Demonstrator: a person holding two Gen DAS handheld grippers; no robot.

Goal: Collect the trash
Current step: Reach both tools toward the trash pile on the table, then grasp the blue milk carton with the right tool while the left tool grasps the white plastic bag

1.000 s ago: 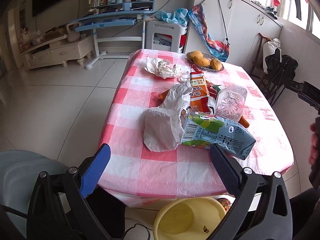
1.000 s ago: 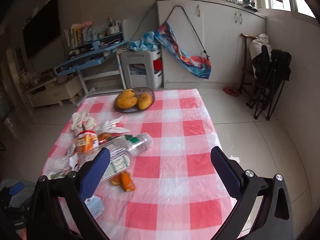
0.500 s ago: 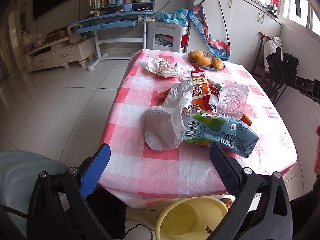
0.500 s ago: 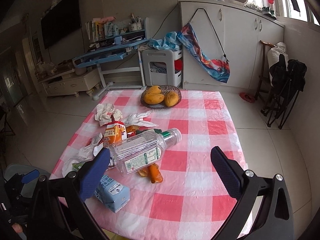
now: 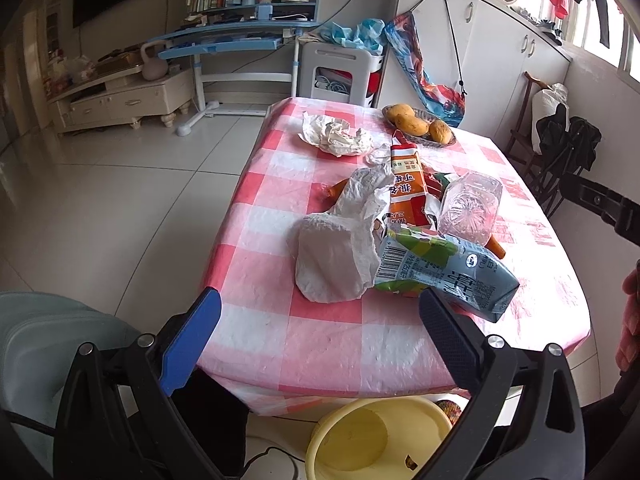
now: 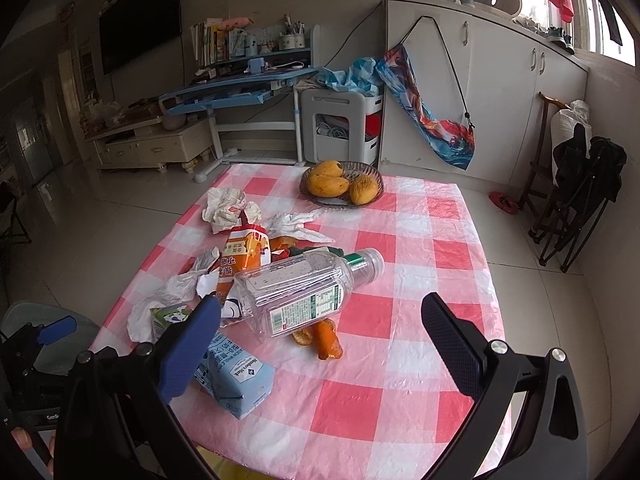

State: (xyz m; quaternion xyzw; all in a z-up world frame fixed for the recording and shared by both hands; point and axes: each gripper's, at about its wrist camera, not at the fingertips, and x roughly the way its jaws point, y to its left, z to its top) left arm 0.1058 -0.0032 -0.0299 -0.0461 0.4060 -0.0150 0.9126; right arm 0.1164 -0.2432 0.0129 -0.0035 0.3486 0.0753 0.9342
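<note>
On the checkered counter (image 6: 420, 320), trash sits clustered: clear bottle (image 6: 304, 288) lying on its side, blue carton (image 6: 236, 376), orange packet (image 5: 406, 184), crumpled white bag (image 5: 340, 248). Left gripper (image 5: 320, 336) and right gripper (image 6: 320, 340) hover with jaws wide apart, empty.

The blue milk carton (image 6: 236, 380) near the tabletop's front edge reads "Mark". The orange snack packet (image 5: 406, 184) carries Chinese characters. The bottle label (image 6: 308, 312) print is illegible.
</note>
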